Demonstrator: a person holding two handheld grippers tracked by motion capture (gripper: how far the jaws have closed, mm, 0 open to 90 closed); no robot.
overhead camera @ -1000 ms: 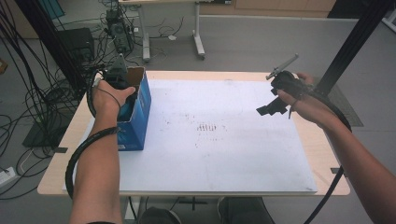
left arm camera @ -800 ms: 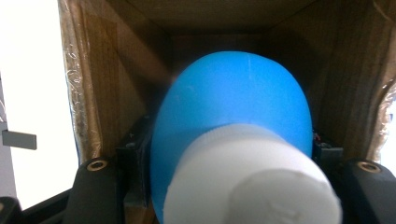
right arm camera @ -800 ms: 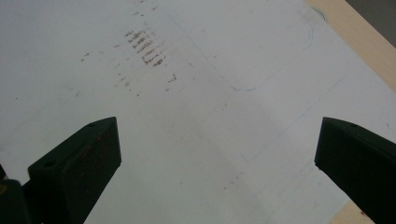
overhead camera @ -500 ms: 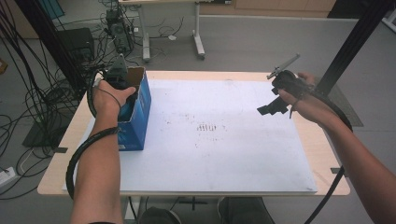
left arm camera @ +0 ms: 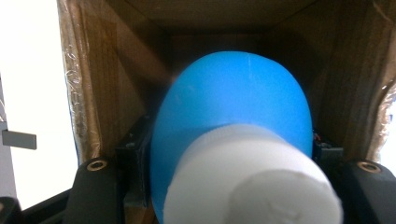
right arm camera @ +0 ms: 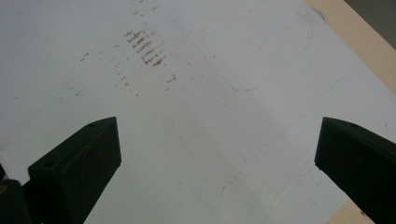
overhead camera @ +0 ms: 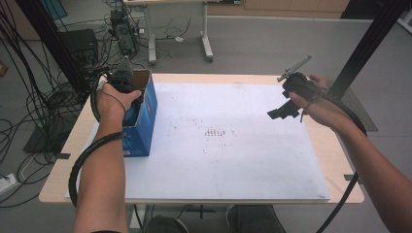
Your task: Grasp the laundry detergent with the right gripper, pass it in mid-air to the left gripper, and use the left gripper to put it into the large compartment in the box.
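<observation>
A blue cardboard box (overhead camera: 145,116) stands open-topped at the table's left edge. My left gripper (overhead camera: 122,77) reaches down into it from above. In the left gripper view, my left gripper (left arm camera: 233,163) is shut on a rounded blue object (left arm camera: 233,102) with a white cylindrical end (left arm camera: 252,186), inside the box's brown walls (left arm camera: 116,93). My right gripper (overhead camera: 282,110) hovers above the table's right side, tilted down. Its jaws stand wide open in the right gripper view, with nothing between them but the white sheet below my right gripper (right arm camera: 217,154).
A large white sheet (overhead camera: 233,155) with faint smudges (overhead camera: 214,132) covers most of the wooden table (overhead camera: 340,160). Cables (overhead camera: 34,97) hang and lie to the left. A black post (overhead camera: 371,41) rises at the far right; another table's legs (overhead camera: 206,43) stand behind.
</observation>
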